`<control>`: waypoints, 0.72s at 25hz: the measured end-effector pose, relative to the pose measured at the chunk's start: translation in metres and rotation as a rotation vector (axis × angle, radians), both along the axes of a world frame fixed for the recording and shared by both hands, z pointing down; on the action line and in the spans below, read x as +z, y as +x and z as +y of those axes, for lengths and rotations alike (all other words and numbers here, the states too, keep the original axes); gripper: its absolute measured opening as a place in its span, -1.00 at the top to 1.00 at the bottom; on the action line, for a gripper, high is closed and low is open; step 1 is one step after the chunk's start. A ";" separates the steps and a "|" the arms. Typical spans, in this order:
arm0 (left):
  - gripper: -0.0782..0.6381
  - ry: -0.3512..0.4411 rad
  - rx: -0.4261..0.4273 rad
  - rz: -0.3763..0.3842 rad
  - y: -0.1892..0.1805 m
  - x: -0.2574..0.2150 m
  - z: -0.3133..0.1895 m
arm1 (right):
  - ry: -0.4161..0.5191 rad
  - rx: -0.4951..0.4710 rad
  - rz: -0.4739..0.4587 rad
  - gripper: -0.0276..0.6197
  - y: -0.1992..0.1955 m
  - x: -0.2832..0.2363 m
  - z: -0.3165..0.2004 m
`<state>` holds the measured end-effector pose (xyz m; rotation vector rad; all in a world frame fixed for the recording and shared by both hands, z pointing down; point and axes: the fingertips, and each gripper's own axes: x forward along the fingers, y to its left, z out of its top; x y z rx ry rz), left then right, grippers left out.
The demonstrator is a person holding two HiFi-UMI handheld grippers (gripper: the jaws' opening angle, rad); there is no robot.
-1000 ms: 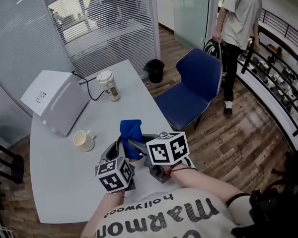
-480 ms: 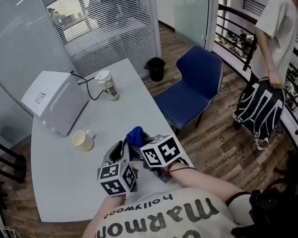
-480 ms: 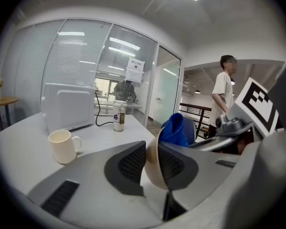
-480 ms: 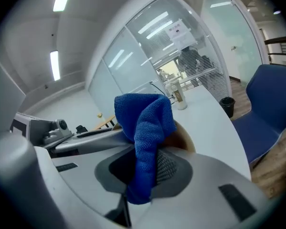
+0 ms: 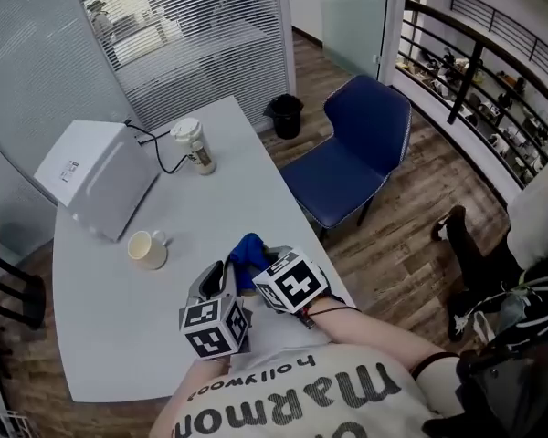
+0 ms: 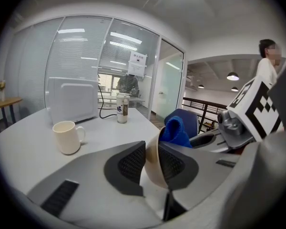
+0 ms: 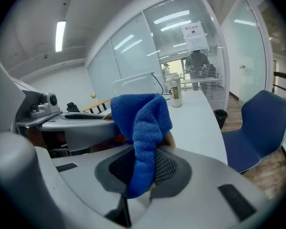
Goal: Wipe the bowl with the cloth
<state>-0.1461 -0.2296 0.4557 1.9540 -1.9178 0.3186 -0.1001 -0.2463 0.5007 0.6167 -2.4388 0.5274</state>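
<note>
My left gripper (image 6: 151,149) holds the rim of a beige bowl (image 6: 151,168) between its pads; its jaws have just been opening a little, with the rim still between them. My right gripper (image 7: 142,168) is shut on a blue cloth (image 7: 140,123), which bunches up over the jaws and presses into the bowl (image 7: 169,139). In the head view both grippers sit close together at the table's near edge. There the left gripper (image 5: 212,281) is at the left, the right gripper (image 5: 258,265) beside it, and the cloth (image 5: 248,248) between them. The bowl is mostly hidden there.
A cream mug (image 5: 146,249) stands to the left on the white table (image 5: 119,336). Farther back are a white box (image 5: 96,185) with a cable and a paper cup (image 5: 194,146). A blue chair (image 5: 356,153) and a black bin (image 5: 285,117) stand off the right edge. A person (image 5: 539,217) stands at far right.
The cloth was held up above the bowl; my right gripper has come down and rolled, and the cloth now sits low against the bowl. The person in the background has moved to the right edge.
</note>
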 end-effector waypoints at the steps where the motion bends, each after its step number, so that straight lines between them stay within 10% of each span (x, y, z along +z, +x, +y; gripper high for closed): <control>1: 0.58 -0.007 -0.010 0.006 -0.003 0.002 0.000 | 0.007 0.002 0.006 0.73 0.001 0.002 -0.002; 14: 0.58 -0.037 -0.067 0.052 -0.020 0.019 0.003 | 0.017 0.075 -0.021 0.73 0.014 -0.003 -0.015; 18: 0.66 -0.021 -0.078 0.091 -0.025 0.016 0.002 | -0.090 0.059 -0.215 0.73 -0.006 -0.027 -0.004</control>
